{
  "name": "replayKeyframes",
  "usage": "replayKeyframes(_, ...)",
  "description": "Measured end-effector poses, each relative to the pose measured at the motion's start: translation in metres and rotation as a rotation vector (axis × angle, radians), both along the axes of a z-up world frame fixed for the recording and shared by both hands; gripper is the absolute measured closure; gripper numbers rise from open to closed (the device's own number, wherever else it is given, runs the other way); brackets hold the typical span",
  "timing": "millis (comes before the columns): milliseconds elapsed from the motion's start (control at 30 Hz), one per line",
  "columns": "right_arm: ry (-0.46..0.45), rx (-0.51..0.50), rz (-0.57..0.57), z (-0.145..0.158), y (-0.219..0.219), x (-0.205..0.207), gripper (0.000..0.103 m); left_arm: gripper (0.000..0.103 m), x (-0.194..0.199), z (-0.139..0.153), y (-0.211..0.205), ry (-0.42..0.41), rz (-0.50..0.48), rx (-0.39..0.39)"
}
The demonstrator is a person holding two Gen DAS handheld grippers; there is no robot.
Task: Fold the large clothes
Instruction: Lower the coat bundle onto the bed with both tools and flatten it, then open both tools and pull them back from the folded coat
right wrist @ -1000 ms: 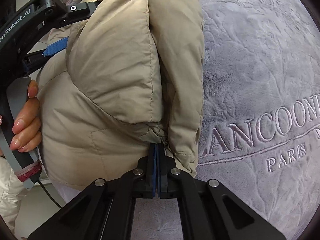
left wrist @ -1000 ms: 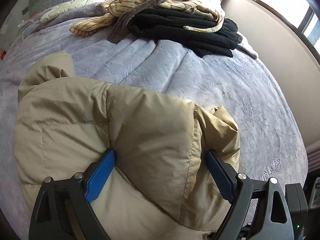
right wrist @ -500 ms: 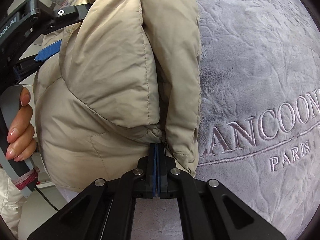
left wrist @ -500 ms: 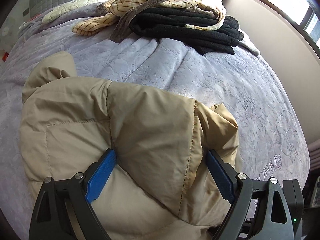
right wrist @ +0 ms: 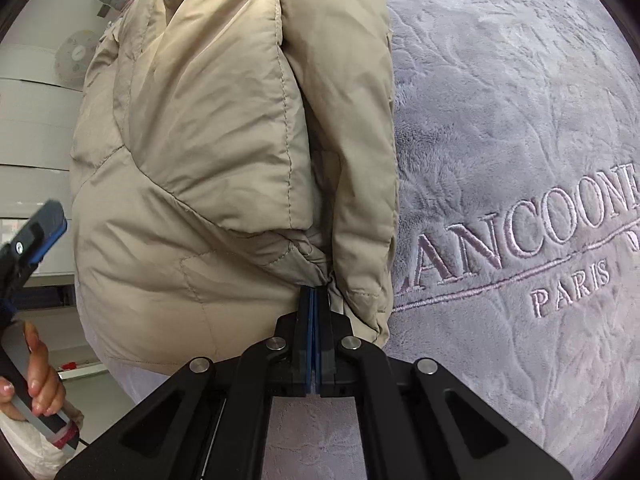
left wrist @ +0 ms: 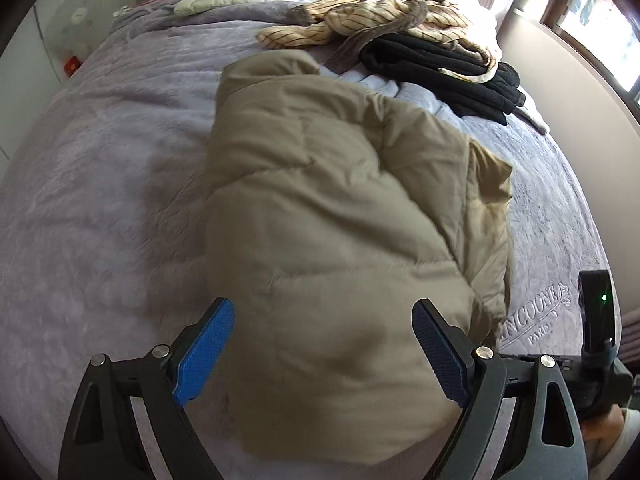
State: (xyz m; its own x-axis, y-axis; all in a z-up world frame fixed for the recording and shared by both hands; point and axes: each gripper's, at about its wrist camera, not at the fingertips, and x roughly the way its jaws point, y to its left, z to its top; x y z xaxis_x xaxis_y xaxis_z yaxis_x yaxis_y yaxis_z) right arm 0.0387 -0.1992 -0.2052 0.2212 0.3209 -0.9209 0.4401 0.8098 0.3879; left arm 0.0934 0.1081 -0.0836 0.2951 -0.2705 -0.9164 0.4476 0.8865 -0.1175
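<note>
- Puffy beige quilted down jacket [left wrist: 340, 240] is bundled on the lilac plush embroidered bedspread [left wrist: 100, 200], long axis running away from the left gripper [left wrist: 322, 354] toward the headboard.
- Left gripper's blue pads are spread wide, straddling the near end, gripping nothing.
- Right gripper [right wrist: 315, 300] is pressed together, pinching a hem at the jacket's right edge, so it's the one in control.
- Striped and black clothes pile [left wrist: 420, 48] sits beyond, near the window.

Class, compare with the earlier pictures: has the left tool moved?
Yes. The left tool has pulled back from the beige puffer jacket; its blue pads, earlier pressed into the padding, now stand apart from it.
</note>
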Motion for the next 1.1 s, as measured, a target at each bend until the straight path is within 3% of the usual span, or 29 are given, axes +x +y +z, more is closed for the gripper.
replayKeyframes(200,0.015,-0.061,0.039,0.011,0.014,-0.005,0.103,0.012,-0.03,-0.032,0.042,0.091,0.056,0.02)
replayKeyframes(467,0.059,-0.086,0.076,0.002,0.033,-0.005,0.103,0.009,-0.037,-0.066,0.047,0.144,0.063,0.05)
replayKeyframes(1100,0.048,-0.11,0.065,0.036,0.071,-0.014,0.099,0.009,-0.034,-0.033,0.048,0.159,0.075,0.053)
